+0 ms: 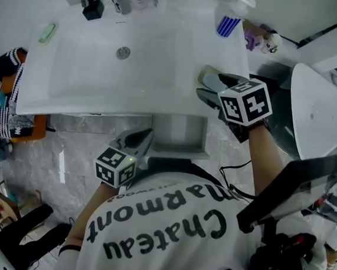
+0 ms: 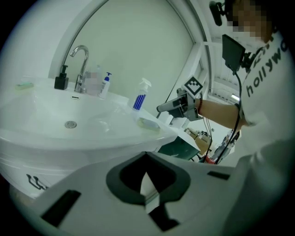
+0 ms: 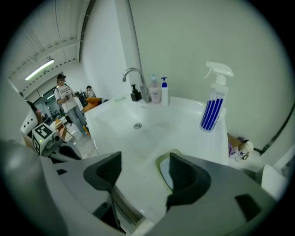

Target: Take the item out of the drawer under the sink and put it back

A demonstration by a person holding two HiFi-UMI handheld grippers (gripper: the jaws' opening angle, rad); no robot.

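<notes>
Head view: item (image 1: 207, 74) beneath right jaws

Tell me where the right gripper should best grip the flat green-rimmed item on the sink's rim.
Probably across its short width, from above: the green-rimmed item lies flat on the sink rim, and the open right gripper hangs over it.

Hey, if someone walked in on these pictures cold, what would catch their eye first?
The big white sink fills the head view, a blue-striped spray bottle on its back right corner. The right tool hangs open over a pale green item on the sink's right rim, and below the front edge a drawer stands open.
</notes>
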